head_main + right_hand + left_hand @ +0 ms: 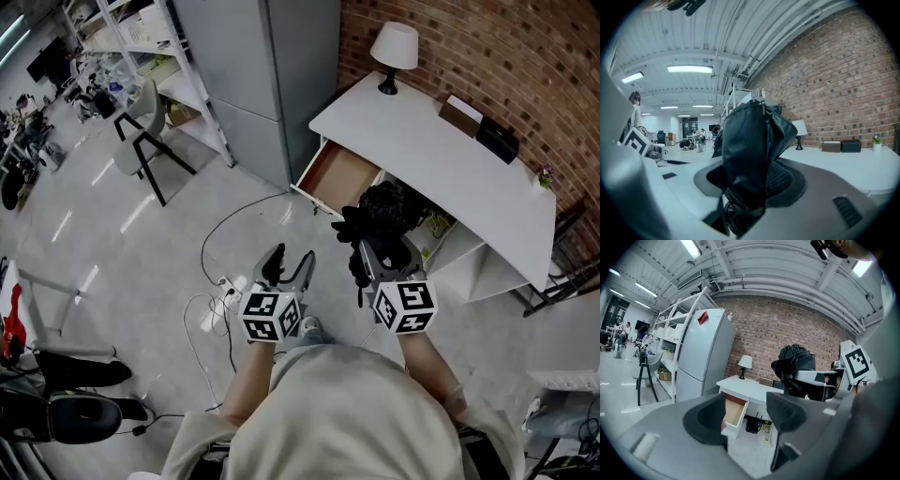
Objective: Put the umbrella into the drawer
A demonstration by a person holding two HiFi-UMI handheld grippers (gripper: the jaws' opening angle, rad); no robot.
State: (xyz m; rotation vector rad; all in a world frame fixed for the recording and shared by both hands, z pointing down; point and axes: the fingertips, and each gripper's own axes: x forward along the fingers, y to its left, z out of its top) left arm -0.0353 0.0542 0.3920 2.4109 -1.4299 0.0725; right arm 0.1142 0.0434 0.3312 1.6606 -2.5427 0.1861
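Nearest me, my right gripper [373,255] and left gripper [292,257] hang short of the white desk [441,155]. Its drawer [339,175] already stands pulled out. My right gripper pinches the folded black umbrella [384,211], held in the air. My left gripper is spread and holds nothing. Carrying the umbrella over and laying it in the drawer remain, I judge.

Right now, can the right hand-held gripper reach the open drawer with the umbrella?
Probably yes. The drawer stands pulled out and looks empty, with nothing seen between it and the right hand-held gripper, which is shut on the umbrella.
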